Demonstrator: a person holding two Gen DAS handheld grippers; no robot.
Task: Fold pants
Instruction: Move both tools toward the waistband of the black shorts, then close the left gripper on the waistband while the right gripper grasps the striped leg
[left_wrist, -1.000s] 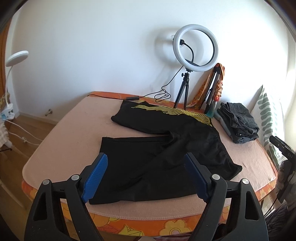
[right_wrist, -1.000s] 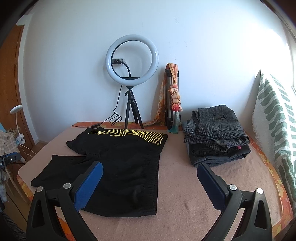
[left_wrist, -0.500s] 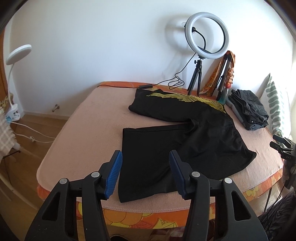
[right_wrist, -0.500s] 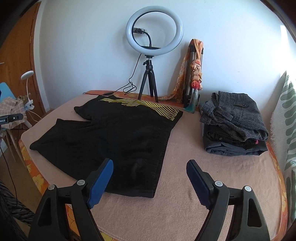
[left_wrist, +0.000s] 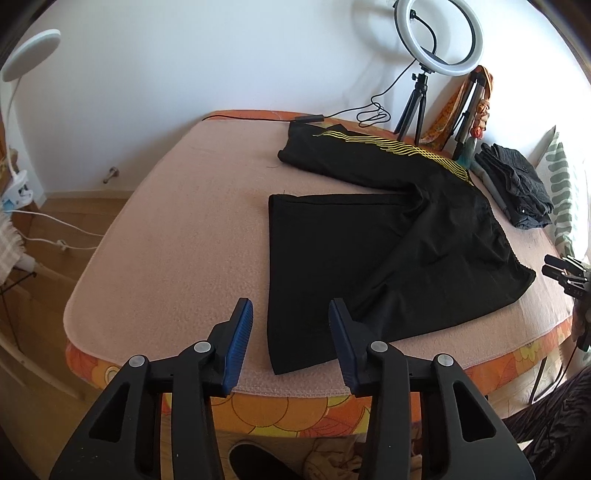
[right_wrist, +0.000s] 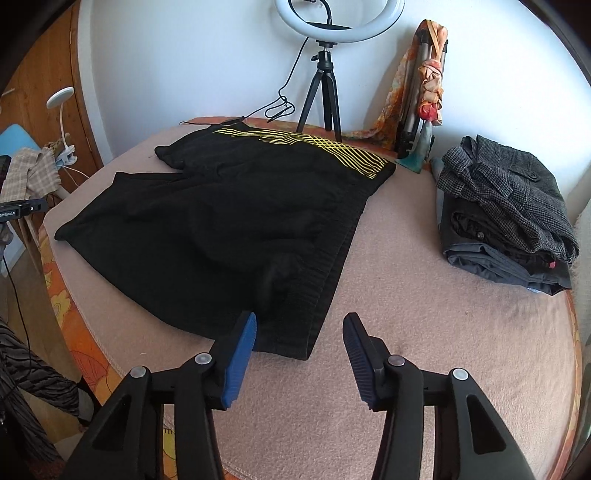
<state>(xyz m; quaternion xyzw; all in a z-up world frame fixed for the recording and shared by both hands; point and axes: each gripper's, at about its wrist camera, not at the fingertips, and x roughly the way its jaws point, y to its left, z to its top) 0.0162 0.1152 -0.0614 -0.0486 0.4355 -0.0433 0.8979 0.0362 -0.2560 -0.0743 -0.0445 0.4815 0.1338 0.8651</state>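
Pants (left_wrist: 373, 236) black, spread flat on bed (left_wrist: 177, 221). Long axis crosswise: waistband toward right side near clothes stack (right_wrist: 506, 210), legs toward left edge. Far leg carries yellow stripes, splayed from near leg.

Left gripper (left_wrist: 290, 321): jaws closing, part-open, framing near leg hem corner, not touching.

Right gripper (right_wrist: 299, 332): jaws closing, part-open, framing near waistband corner, no contact visible.
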